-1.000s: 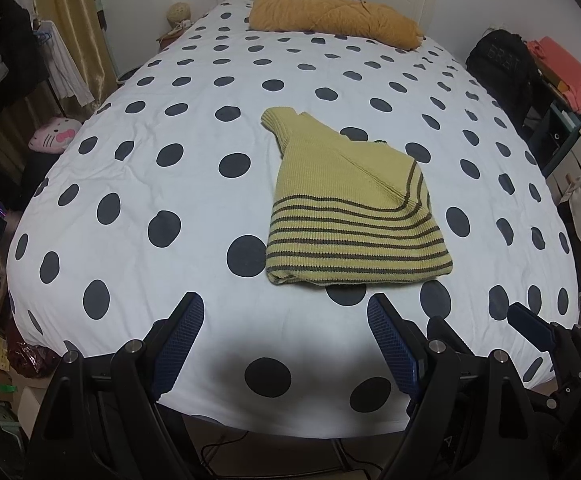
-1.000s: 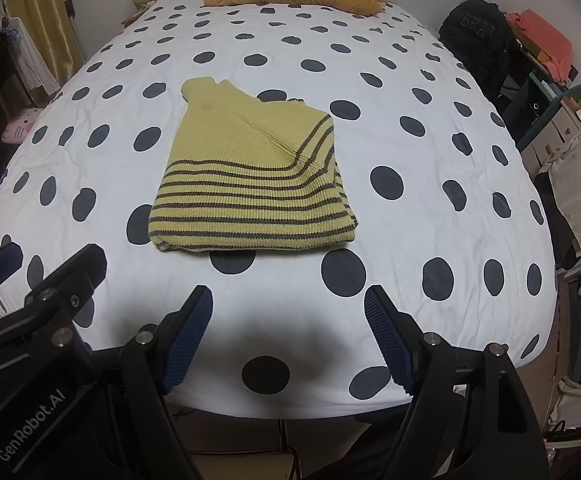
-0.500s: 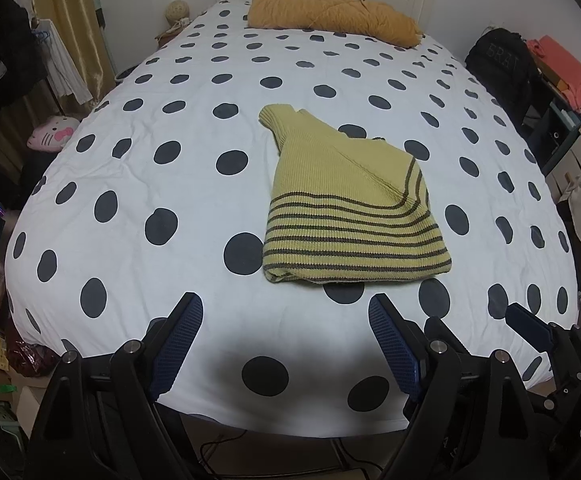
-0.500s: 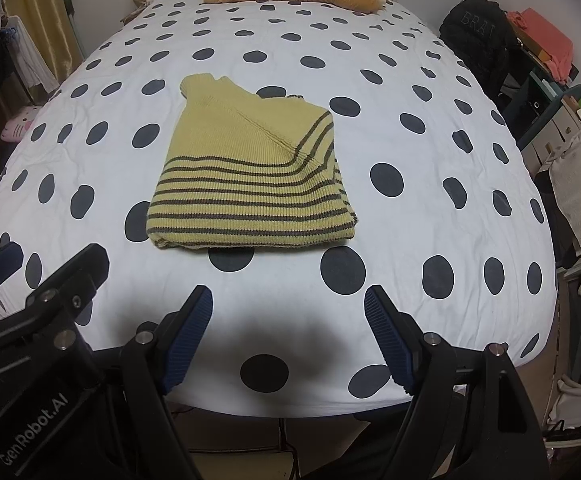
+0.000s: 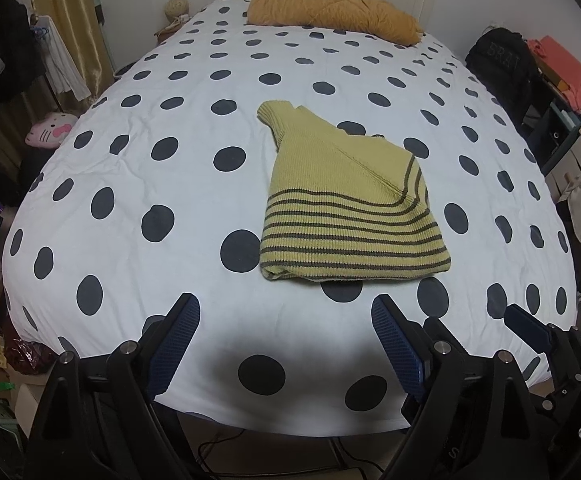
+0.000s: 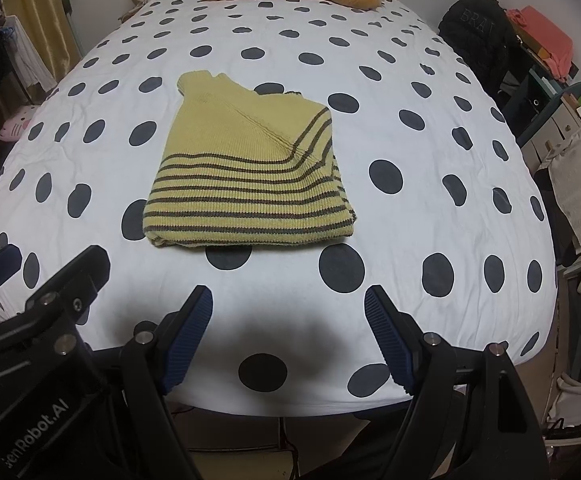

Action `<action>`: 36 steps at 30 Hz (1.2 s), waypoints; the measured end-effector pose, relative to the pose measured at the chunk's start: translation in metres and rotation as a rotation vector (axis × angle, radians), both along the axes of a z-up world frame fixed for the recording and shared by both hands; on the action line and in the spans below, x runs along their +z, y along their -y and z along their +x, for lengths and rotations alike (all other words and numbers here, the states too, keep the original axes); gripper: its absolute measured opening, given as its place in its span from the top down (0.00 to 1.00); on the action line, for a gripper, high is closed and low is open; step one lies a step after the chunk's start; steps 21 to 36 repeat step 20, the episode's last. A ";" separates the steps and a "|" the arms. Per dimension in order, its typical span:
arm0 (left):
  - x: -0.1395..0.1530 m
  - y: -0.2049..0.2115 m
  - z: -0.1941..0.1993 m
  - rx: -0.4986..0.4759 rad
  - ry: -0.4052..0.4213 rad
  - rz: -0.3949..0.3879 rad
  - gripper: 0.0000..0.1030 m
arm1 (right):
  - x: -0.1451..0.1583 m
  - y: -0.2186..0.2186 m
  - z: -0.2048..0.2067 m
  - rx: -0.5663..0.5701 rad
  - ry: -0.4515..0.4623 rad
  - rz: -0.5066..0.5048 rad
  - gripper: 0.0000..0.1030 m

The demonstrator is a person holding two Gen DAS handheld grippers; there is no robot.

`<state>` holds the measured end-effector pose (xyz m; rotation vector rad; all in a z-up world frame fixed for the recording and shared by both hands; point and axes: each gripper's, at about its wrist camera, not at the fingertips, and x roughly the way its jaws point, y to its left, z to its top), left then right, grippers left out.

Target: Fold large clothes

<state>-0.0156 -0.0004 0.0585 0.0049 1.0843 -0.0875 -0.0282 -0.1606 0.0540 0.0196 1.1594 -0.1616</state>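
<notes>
A yellow knit sweater with dark stripes (image 5: 342, 204) lies folded into a compact bundle on the white polka-dot bed (image 5: 170, 184); it also shows in the right wrist view (image 6: 246, 176). My left gripper (image 5: 286, 320) is open and empty, hovering over the bed's near edge, short of the sweater. My right gripper (image 6: 288, 312) is open and empty, also at the near edge, apart from the sweater. The left gripper shows at the lower left of the right wrist view (image 6: 42, 292).
An orange quilt (image 5: 330, 12) lies at the headboard. A black backpack (image 5: 498, 60) and shelves with clutter stand to the right. Curtains, hanging clothes and a pink plush (image 5: 50, 130) are on the left. The floor lies below the bed's near edge.
Both grippers have drawn back slightly from the bed; the sweater sits a little farther away in both views. Both stay open. The sweater has not moved.
</notes>
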 end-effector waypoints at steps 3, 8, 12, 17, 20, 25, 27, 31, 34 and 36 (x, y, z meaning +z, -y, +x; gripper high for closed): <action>0.000 0.000 0.001 -0.001 -0.002 -0.002 0.14 | 0.000 0.000 -0.001 0.000 0.000 -0.001 0.24; -0.002 0.001 0.001 -0.003 -0.007 -0.005 0.14 | -0.003 0.001 0.002 0.001 -0.006 -0.002 0.24; -0.002 0.001 0.003 -0.006 -0.007 -0.004 0.14 | -0.006 0.004 0.001 0.002 -0.011 -0.003 0.23; -0.003 0.000 0.004 -0.010 0.002 -0.007 0.14 | -0.006 0.005 0.004 0.004 -0.018 -0.004 0.23; -0.004 0.000 0.005 -0.010 -0.005 -0.013 0.14 | -0.005 0.004 0.007 0.003 -0.019 -0.005 0.23; -0.004 0.000 0.005 -0.010 -0.005 -0.013 0.14 | -0.005 0.004 0.007 0.003 -0.019 -0.005 0.23; -0.004 0.000 0.005 -0.010 -0.005 -0.013 0.14 | -0.005 0.004 0.007 0.003 -0.019 -0.005 0.23; -0.004 0.000 0.005 -0.010 -0.005 -0.013 0.14 | -0.005 0.004 0.007 0.003 -0.019 -0.005 0.23; -0.004 0.000 0.005 -0.010 -0.005 -0.013 0.14 | -0.005 0.004 0.007 0.003 -0.019 -0.005 0.23; -0.004 0.000 0.005 -0.010 -0.005 -0.013 0.14 | -0.005 0.004 0.007 0.003 -0.019 -0.005 0.23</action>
